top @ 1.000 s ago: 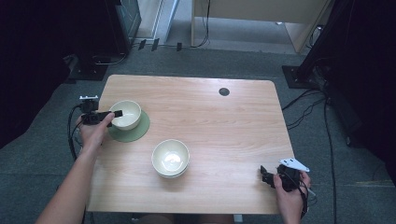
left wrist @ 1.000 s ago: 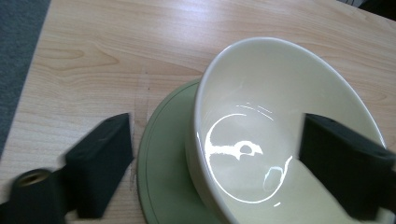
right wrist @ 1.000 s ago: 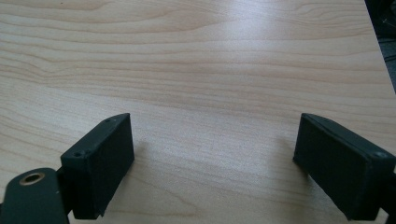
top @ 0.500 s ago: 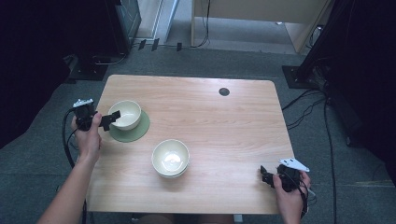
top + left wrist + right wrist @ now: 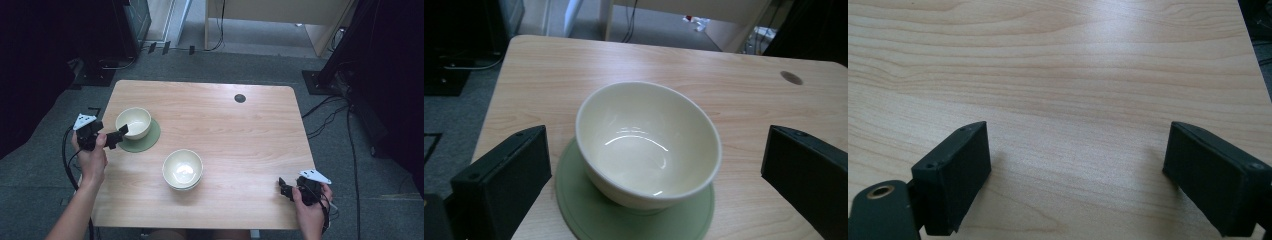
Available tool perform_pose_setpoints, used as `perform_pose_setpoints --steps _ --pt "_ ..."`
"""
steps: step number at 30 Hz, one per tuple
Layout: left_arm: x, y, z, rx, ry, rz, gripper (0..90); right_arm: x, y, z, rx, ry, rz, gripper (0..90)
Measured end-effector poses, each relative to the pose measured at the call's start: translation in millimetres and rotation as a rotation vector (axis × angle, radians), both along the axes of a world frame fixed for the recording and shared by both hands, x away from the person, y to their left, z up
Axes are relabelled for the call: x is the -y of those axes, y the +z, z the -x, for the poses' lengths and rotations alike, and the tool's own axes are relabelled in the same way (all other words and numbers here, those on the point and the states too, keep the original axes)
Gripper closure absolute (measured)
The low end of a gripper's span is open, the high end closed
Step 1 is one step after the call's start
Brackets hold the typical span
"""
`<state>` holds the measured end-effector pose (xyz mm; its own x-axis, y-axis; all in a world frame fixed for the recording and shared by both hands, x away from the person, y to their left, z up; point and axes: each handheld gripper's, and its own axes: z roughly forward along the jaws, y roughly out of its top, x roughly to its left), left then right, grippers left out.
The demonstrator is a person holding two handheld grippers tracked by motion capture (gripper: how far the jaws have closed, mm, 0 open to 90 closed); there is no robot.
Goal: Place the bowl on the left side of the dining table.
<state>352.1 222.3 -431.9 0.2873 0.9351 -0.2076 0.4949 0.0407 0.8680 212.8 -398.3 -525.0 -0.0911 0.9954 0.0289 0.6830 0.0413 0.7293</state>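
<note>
Left gripper (image 5: 116,137): fingers spread, at 9 o'clock of the cream bowl (image 5: 133,122), which stood on a green saucer (image 5: 148,142) on the desk (image 5: 240,130). Stacked bowls (image 5: 183,168): at centre. Right gripper (image 5: 288,191): fingers spread, at 4 o'clock. Risk: an off-centre squeeze could skid the bowl off its saucer.

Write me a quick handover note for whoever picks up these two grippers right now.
Left gripper: open, empty, jaws either side of the cream bowl without touching it.
Right gripper: open, empty, low over the table's near right corner.
The bowl sits upright on the green saucer at the left.
A second stack of bowls stands mid-table.
Done: one bowl set on the saucer.
Left: probably the mid-table stack, nothing is gripped.
</note>
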Motion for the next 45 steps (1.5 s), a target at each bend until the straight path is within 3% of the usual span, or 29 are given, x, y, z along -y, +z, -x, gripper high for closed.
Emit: perform_pose_setpoints --steps 15,23,45 --pt "-0.4 -8.0 31.1 0.05 -0.007 -0.005 0.0 0.0 0.0 0.0 0.0 0.0 0.0 11.1" --pt "-6.0 -21.1 43.6 0.033 0.001 0.011 0.0 0.0 0.0 0.0 0.0 0.0 0.0 11.1" --pt "-27.2 -56.9 70.4 -0.033 0.024 -0.024 0.0 0.0 0.1 0.0 -0.001 -0.003 0.001 11.0"
